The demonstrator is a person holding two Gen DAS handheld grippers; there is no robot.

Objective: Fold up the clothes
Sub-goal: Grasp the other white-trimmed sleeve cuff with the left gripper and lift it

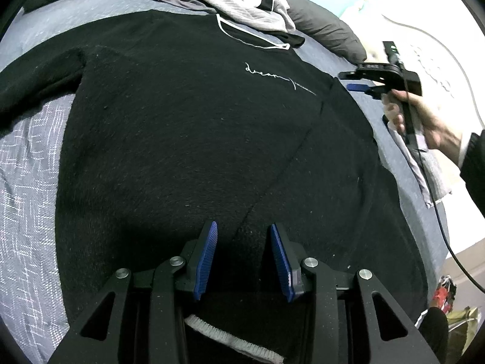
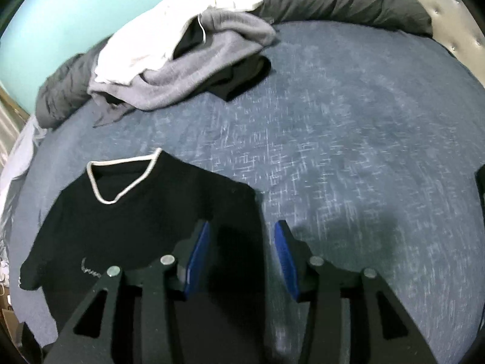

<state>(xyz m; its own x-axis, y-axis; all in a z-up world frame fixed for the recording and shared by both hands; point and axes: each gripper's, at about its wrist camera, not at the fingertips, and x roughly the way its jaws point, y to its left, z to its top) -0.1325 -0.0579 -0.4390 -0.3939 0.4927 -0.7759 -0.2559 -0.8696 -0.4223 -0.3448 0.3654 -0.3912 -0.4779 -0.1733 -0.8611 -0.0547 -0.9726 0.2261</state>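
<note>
holding both grippers over a black sweater (image 1: 182,127) lying flat, front up, on the bed (image 2: 348,127). left gripper (image 1: 242,261) hangs near the hem, jaws spread, pinching nothing. right gripper (image 2: 242,261) hangs by the right shoulder, jaws spread too. one sleeve already lies across the chest; the other reaches out left. i judge the outstretched sleeve wants the same fold: grip close to the cuff, lay it flat, smooth the crease. the sweater's bottom edge is hidden behind my left jaws. a heap of clothes (image 2: 182,45) sits beyond; its pieces are hard to separate.
</note>
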